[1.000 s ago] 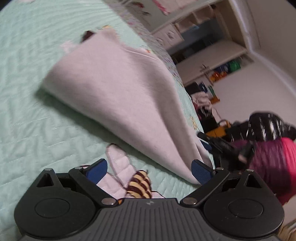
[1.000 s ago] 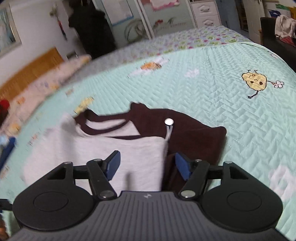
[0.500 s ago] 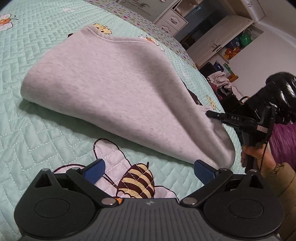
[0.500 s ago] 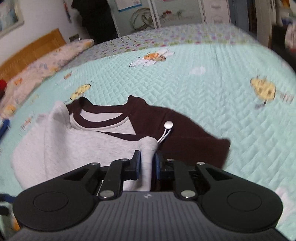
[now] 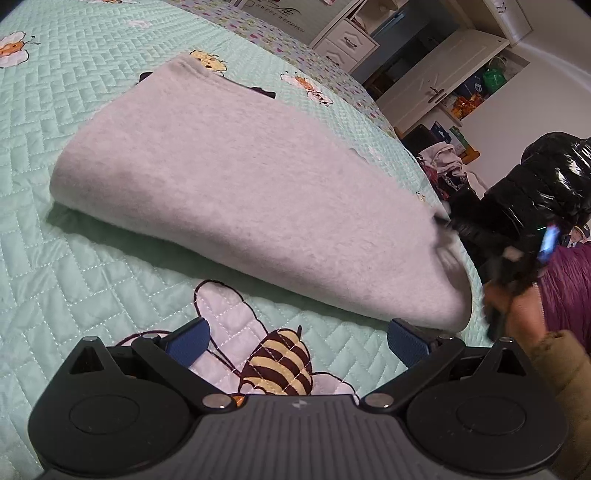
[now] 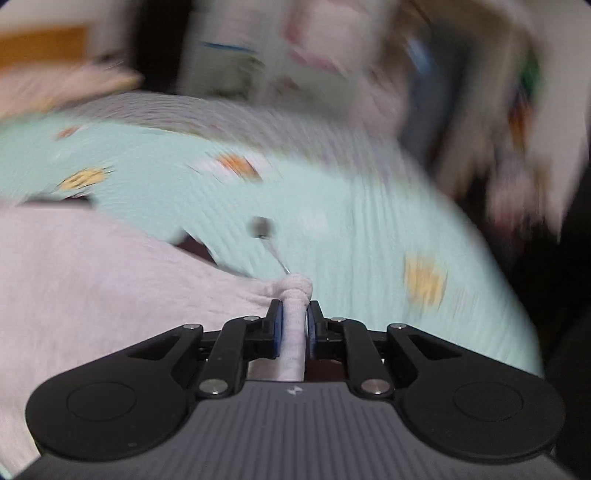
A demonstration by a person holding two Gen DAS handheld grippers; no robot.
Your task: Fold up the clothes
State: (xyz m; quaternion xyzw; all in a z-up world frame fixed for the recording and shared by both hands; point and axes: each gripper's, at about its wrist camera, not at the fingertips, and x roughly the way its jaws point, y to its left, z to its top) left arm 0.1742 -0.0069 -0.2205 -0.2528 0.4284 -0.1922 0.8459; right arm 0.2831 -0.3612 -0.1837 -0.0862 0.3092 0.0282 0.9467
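Your right gripper clenched on bunched corner of grey sweatshirt, jaws just closed on it, fabric squeezed between pads. Your left gripper wide apart, nothing in it, hovering over bee patch just short of sweatshirt's near folded edge. Sweatshirt lies mid-quilt, right corner lifted. Plenty of bare quilt left and beyond; right-wrist view blurry, bed edge close on right.

Only legible txt: "SWEET WEDDING" on wall sign behind bed.
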